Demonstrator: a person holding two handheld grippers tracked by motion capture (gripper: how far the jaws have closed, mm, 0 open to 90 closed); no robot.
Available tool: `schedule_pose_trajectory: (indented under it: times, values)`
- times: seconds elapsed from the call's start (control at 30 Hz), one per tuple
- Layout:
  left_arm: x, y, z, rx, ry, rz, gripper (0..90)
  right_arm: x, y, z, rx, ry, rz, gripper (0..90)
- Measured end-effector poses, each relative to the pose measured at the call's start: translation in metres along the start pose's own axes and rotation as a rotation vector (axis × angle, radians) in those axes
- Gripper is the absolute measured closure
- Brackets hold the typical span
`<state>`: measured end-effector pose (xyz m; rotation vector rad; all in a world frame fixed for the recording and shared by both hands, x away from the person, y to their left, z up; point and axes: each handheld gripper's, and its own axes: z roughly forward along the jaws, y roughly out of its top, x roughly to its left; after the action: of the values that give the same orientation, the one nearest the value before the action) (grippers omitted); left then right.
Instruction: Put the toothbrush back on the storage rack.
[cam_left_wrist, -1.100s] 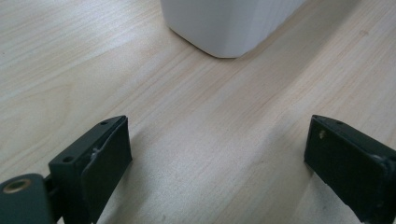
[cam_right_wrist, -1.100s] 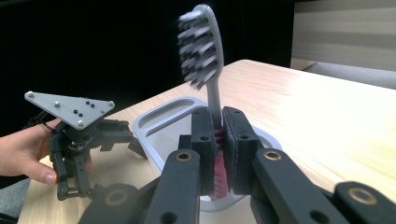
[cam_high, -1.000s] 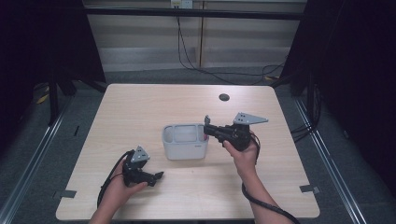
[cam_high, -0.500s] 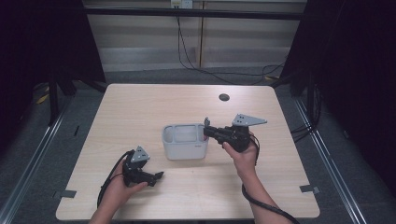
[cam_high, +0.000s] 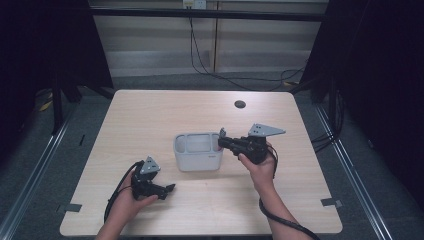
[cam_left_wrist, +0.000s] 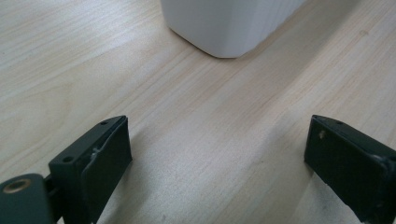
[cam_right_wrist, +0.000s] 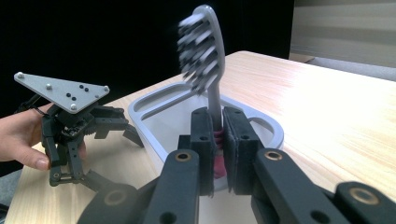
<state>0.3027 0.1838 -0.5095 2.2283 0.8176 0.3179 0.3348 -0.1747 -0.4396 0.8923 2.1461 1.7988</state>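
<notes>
My right hand-held gripper (cam_right_wrist: 218, 144) is squeezed tight on the toothbrush (cam_right_wrist: 205, 60), bristles up, right by the white holder (cam_high: 197, 150) w/ its slots. I think it goes in there, so I keep it tall. My left hand-held gripper (cam_high: 167, 189) sits wide open on the desk (cam_high: 150, 115), nothing in it, out of the way.

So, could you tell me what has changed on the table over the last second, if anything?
Very little. The right gripper, shut on the toothbrush, has eased slightly lower and nearer over the right end of the white holder. The holder has not moved. The left gripper stays open, resting on the table in front of the holder.
</notes>
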Motion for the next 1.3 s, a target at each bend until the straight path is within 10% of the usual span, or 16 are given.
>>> schedule_pose_trajectory:
  times: [1.3]
  values:
    - [-0.0002,0.0000,0.0001,-0.003,0.001,-0.004,6.8,-0.0029,0.0015,-0.0061,0.007,-0.058,-0.020,66.7]
